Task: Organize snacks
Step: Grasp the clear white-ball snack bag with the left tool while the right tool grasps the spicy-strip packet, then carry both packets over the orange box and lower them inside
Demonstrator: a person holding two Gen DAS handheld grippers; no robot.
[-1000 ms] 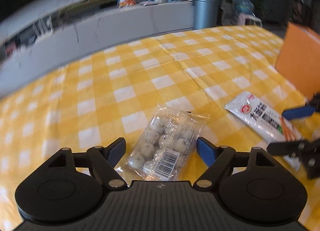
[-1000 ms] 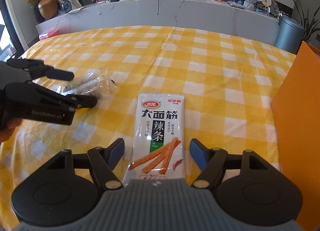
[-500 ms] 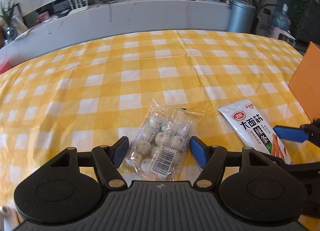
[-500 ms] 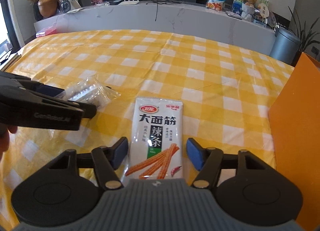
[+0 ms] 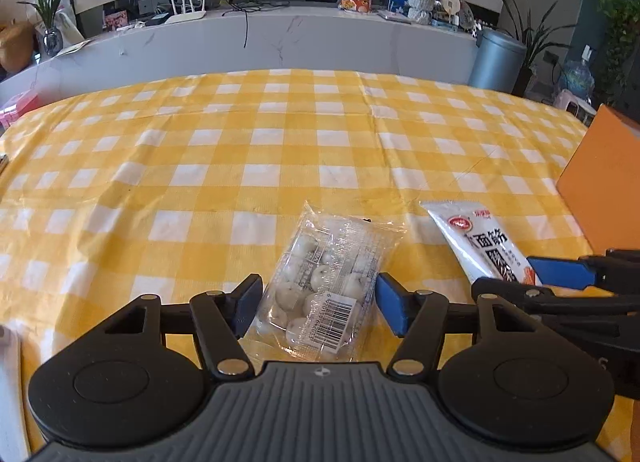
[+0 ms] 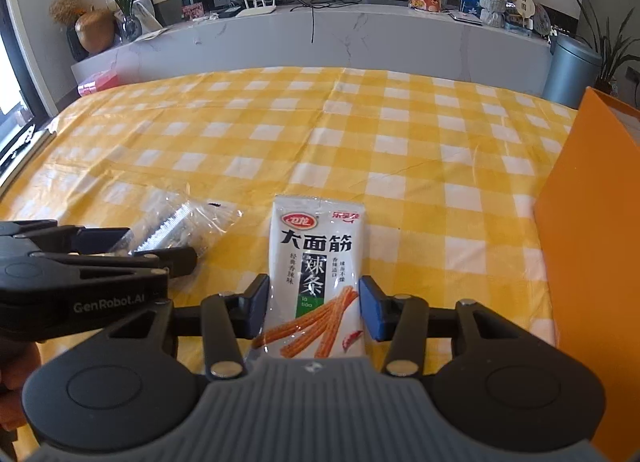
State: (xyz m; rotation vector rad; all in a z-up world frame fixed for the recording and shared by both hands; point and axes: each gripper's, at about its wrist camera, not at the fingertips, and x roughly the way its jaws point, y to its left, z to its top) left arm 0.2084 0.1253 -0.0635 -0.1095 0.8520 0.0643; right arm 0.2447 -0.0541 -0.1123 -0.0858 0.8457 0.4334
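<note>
Left gripper [image 5: 318, 300] closing around clear bag [image 5: 324, 286], near centre of checked table [image 5: 240, 149]; contact unclear. Right gripper [image 6: 314, 306] closing around white packet [image 6: 316, 274], pads seemingly touching edges. Orange box [image 6: 592, 221] right.

Clear packet [image 5: 326, 286] left of noodle-snack pouch [image 6: 318, 274]; box [image 6: 592, 229] right, all on tablecloth [image 6: 320, 133].

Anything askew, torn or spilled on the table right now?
Nothing stands out. The clear bag of white balls looks sealed and lies flat, slightly angled. The white strip-snack packet lies flat and intact beside it. No spill shows on the checked cloth.
</note>
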